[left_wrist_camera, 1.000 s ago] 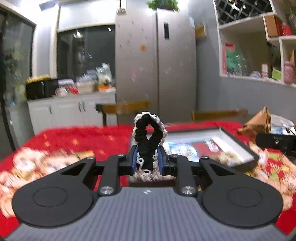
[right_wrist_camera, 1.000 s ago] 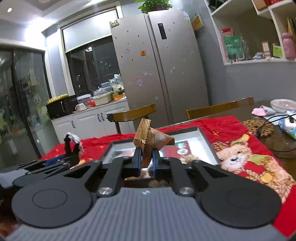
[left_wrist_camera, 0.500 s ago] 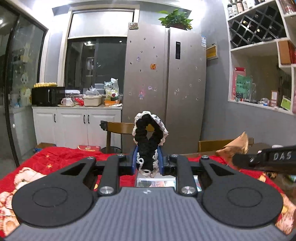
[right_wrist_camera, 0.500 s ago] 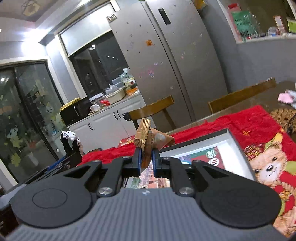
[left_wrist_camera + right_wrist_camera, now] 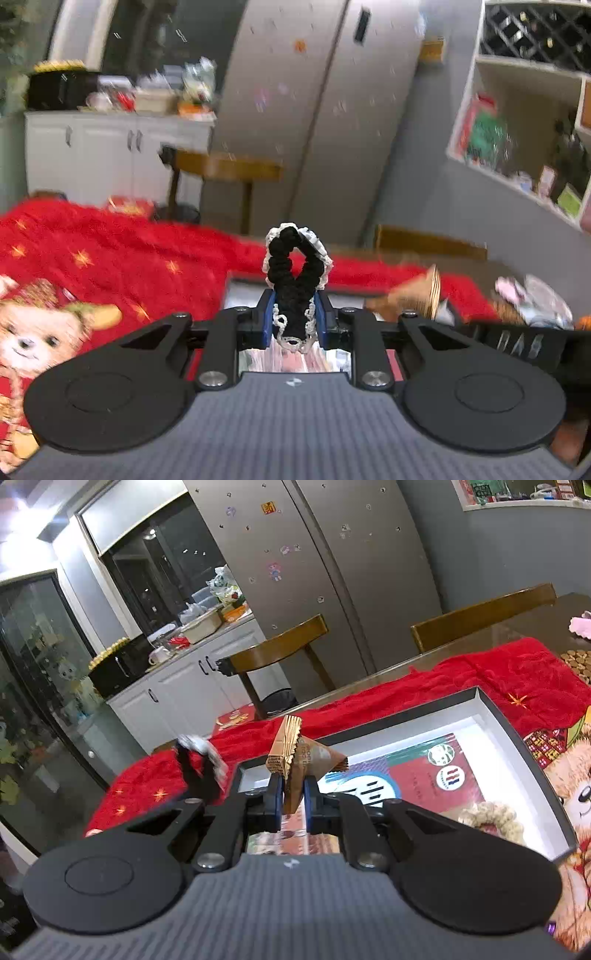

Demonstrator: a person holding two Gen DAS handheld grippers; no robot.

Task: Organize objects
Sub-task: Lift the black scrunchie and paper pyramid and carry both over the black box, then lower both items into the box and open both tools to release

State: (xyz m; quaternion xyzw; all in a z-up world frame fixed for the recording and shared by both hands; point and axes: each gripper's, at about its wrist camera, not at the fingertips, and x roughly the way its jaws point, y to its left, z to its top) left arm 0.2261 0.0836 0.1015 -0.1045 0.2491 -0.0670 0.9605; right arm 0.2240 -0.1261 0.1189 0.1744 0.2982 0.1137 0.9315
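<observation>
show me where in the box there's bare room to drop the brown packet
Free: the box's printed floor between the far wall and the beaded ring. Crowded: the near right corner, where the ring lies. The right gripper grips the brown packet.

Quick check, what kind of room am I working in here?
Most likely a home kitchen and dining area: a double-door fridge, white counter cabinets with a microwave on top, and wooden chairs at a table under a red cloth.

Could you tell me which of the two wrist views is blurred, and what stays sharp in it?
Left wrist view: fridge, shelves and red cloth are motion-smeared, while the left gripper and its black scrunchie stay crisp. Right wrist view: mostly sharp, with glare at the upper left.
</observation>
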